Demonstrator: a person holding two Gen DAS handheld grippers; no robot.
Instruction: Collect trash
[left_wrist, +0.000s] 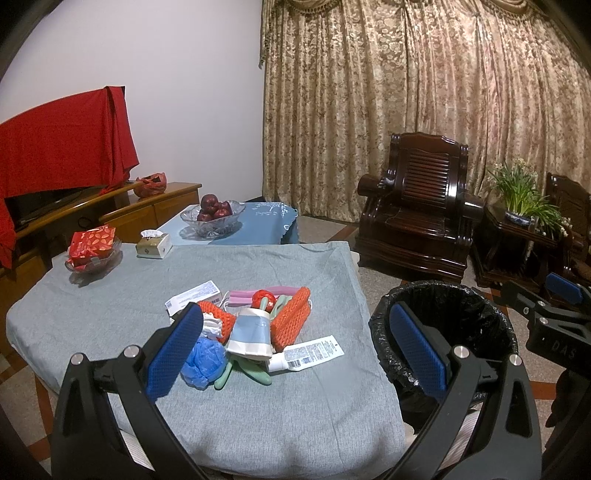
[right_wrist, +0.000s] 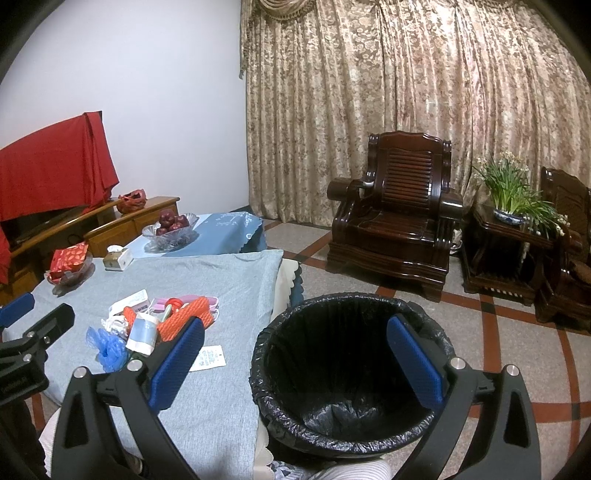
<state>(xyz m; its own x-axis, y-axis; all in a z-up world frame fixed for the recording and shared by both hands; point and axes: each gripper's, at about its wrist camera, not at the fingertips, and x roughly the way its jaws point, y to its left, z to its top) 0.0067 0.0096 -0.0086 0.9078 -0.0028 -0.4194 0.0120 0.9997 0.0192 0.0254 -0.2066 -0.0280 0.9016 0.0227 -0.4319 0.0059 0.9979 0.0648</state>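
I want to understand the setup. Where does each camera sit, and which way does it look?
Left wrist: on the left gripper, above the near table edge, facing the trash pile; both open fingers show, right gripper at the right edge.
Right wrist: on the right gripper, over the bin, facing the armchair; open fingers show, left gripper at the left.
Shared: table, pile, bin, armchair, curtain.
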